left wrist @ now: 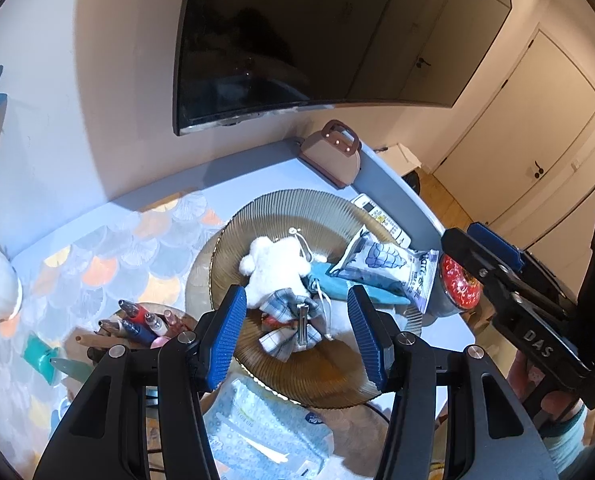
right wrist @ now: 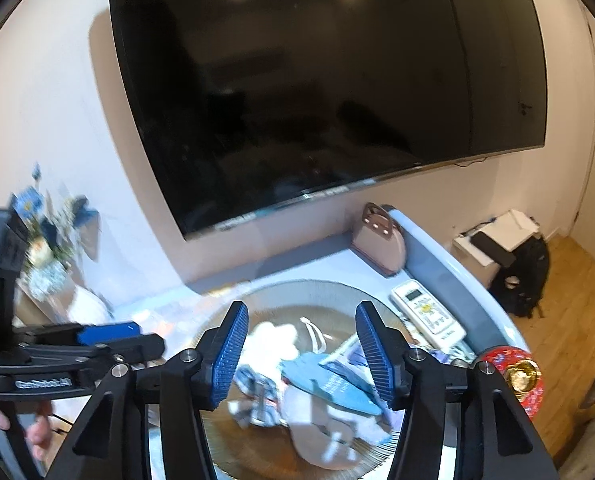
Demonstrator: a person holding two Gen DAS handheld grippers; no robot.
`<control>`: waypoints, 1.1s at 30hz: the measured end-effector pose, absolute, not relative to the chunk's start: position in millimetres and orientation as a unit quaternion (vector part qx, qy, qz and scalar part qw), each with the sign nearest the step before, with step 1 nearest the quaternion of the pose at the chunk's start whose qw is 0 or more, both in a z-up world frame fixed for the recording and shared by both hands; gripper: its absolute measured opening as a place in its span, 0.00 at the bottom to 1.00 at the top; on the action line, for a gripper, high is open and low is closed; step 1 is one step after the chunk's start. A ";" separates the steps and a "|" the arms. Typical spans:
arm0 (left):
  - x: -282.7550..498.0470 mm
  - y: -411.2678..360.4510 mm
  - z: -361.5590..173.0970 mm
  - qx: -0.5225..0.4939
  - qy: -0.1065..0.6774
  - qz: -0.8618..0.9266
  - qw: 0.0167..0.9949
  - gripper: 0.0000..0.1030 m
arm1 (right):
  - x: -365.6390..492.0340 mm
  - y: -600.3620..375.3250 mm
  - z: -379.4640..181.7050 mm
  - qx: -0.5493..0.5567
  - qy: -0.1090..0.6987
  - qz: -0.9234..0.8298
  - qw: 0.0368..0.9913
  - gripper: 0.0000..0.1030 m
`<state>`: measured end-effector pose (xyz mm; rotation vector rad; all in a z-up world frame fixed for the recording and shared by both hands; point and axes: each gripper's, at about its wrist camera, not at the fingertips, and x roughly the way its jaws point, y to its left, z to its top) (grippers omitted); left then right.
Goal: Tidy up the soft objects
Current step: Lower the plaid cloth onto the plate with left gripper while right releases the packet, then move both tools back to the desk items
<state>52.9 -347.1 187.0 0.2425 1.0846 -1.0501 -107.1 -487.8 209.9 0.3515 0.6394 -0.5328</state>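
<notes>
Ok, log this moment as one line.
left gripper: open over plaid bow | right gripper: open, empty | white plush, blue cloth on ribbed plate

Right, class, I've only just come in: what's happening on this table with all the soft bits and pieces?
A person holds a hand-held gripper in each hand above a ribbed round tray. On it lie a white plush toy, a plaid bow clip, a blue cloth and a snack packet. The left hand-held gripper and right hand-held gripper are both open, holding nothing.
</notes>
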 end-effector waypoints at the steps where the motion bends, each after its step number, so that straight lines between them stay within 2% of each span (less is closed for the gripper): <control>1: 52.3 -347.5 186.3 0.112 0.491 -0.475 0.721 0.49 | -105.5 -487.4 207.9 0.161 0.318 -0.266 0.896 0.53; 7: 47.8 -348.7 181.4 0.123 0.495 -0.478 0.715 0.49 | -103.0 -491.2 200.3 0.162 0.344 -0.280 0.882 0.56; 10: 45.8 -348.2 180.3 0.125 0.495 -0.479 0.714 0.59 | -102.4 -492.8 197.3 0.160 0.356 -0.286 0.875 0.58; 21: 43.2 -348.0 176.5 0.133 0.500 -0.481 0.708 0.59 | -96.3 -492.3 185.0 0.173 0.397 -0.278 0.857 0.60; 25: 44.3 -345.6 176.1 0.130 0.501 -0.480 0.708 0.59 | -95.7 -489.3 185.5 0.173 0.396 -0.273 0.860 0.69; 33: 73.5 -291.6 197.4 0.032 0.486 -0.463 0.740 0.63 | -90.9 -483.5 184.8 0.172 0.397 -0.260 0.863 0.70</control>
